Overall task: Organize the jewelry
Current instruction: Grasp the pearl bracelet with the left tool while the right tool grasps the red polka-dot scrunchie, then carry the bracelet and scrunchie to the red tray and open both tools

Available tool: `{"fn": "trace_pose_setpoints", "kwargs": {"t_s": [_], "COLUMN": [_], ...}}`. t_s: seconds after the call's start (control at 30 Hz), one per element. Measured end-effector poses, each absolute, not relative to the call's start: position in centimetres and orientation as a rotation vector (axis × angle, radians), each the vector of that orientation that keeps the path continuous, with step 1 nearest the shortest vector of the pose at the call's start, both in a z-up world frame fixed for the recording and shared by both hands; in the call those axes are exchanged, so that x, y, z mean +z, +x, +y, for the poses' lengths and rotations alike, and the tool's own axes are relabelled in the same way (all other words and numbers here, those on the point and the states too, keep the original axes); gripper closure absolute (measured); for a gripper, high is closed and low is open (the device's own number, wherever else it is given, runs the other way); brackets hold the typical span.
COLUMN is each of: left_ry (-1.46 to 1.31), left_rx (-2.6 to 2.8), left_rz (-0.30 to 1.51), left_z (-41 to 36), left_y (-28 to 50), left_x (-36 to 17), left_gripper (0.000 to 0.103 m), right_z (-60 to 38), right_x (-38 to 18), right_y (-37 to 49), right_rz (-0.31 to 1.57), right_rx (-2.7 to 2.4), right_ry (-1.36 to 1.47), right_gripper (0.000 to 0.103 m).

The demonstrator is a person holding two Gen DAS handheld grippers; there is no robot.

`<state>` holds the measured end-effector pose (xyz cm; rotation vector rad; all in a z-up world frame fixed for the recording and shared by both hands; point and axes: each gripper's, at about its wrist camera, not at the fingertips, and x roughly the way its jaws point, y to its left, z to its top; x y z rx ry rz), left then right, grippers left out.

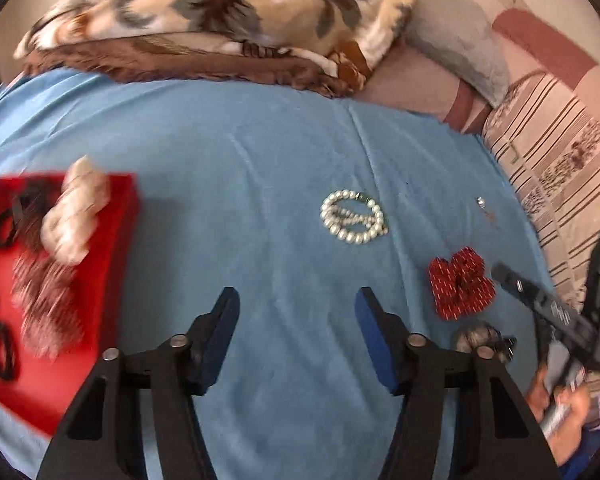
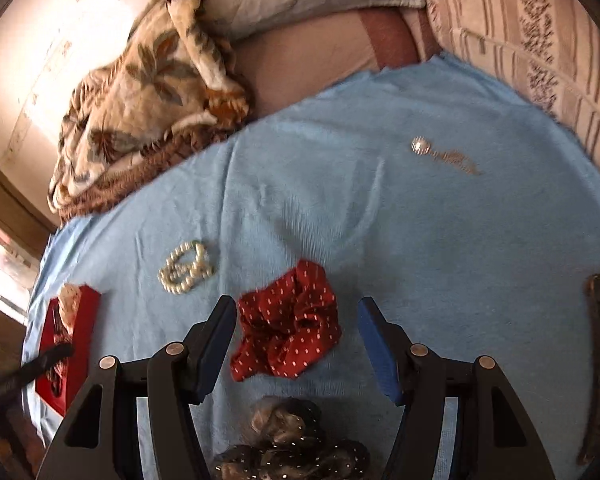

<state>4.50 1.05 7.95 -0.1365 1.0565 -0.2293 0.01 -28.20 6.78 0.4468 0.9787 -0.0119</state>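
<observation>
Blue cloth (image 2: 440,240) covers the bed where I'm working, with a flowered blanket (image 1: 220,20) bunched at the far edge. My left gripper (image 1: 296,320) hangs over bare cloth with its jaws wide and nothing between them. My right gripper (image 2: 296,332) is just as wide and empty, lined up over the red dotted scrunchie (image 2: 288,328), which lies between its fingers, though I can't tell if it touches them. A dark scrunchie (image 2: 292,444) sits just below it, nearer to me. The red box (image 1: 60,280) at the left already has a pale scrunchie (image 1: 76,216), a dotted one and some dark hair ties in it. The pearl necklace (image 1: 354,216) lies loose in the middle of the cloth, and a small ring (image 2: 420,146) with a thin chain beside it lies well apart at the far right. I judge the sorting is partway done and the red scrunchie is the piece in hand. Next I'd need to lower the right gripper, close on the gathered fabric and carry it over to the box
</observation>
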Motion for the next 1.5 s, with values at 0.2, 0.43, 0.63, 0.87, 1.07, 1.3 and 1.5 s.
{"fn": "trace_pose_setpoints", "kwargs": {"t_s": [0.2, 0.43, 0.63, 0.87, 1.07, 1.3, 1.5], "left_ry": [-0.060, 0.054, 0.136, 0.162, 0.100, 0.085, 0.063], "left_rx": [-0.220, -0.232, -0.263, -0.230, -0.248, -0.341, -0.402], "left_rz": [1.096, 1.156, 1.147, 1.124, 1.054, 0.947, 0.889], "left_z": [-3.4, -6.0, -7.3, -7.9, -7.4, -6.9, -5.1], "left_y": [11.1, 16.0, 17.1, 16.4, 13.9, 8.5, 3.2], "left_x": [5.6, 2.1, 1.2, 1.3, 5.2, 11.5, 15.7], "left_gripper": [0.045, 0.045, 0.045, 0.094, 0.094, 0.094, 0.094], "right_z": [-28.8, -28.8, -28.6, -28.1, -28.3, -28.2, -27.4], "right_x": [5.4, 5.4, 5.0, 4.1, 5.2, 7.2, 9.1], "right_y": [0.4, 0.9, 1.5, 2.2, 1.5, 0.4, -1.0], "right_rz": [1.037, 1.033, 1.041, 1.073, 1.016, 0.920, 0.845], "right_rx": [0.017, 0.028, 0.003, 0.003, 0.014, 0.053, 0.084], "right_ry": [0.503, 0.499, 0.466, 0.419, 0.440, 0.473, 0.481], "right_gripper": [0.036, 0.036, 0.036, 0.090, 0.096, 0.097, 0.097]}}
